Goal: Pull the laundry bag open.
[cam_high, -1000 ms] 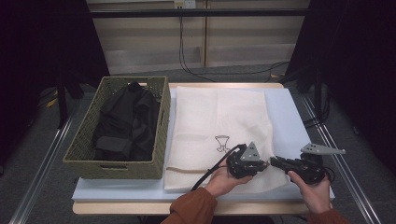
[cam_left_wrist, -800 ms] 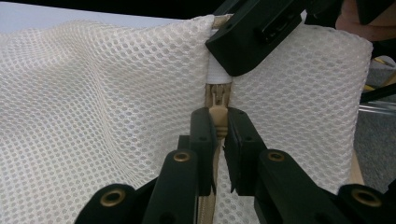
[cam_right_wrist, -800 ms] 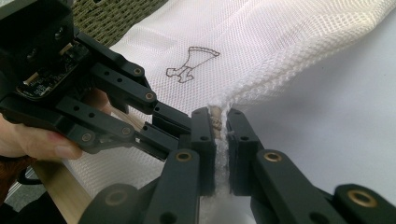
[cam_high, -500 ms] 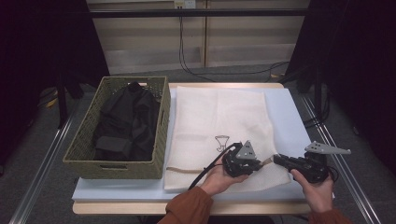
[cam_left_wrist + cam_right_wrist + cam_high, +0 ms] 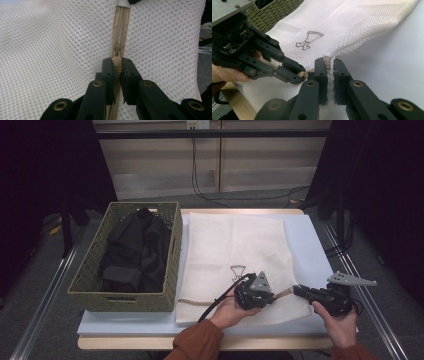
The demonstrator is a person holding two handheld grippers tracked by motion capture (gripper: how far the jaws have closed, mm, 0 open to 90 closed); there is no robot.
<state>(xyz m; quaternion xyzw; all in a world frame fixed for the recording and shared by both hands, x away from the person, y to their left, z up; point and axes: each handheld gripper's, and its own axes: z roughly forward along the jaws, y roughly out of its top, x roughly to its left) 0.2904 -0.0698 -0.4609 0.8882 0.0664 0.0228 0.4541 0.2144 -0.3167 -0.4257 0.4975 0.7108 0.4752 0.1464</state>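
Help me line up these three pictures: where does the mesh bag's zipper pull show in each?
High view: zipper pull, small, at the mesh bag's near edge between the two tongs.
Left gripper view: centre, pinched by the left tongs.
Right gripper view: left of centre, at the left tongs' tips.
Shared landmark: the beige zipper tape.

Basket (image 5: 125, 270) blocks left; table (image 5: 310, 240) right free.

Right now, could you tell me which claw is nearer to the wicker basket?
Left. The left claw grips the mesh bag's zipper, closer to the basket; the right claw pinches the bag's corner farther off.
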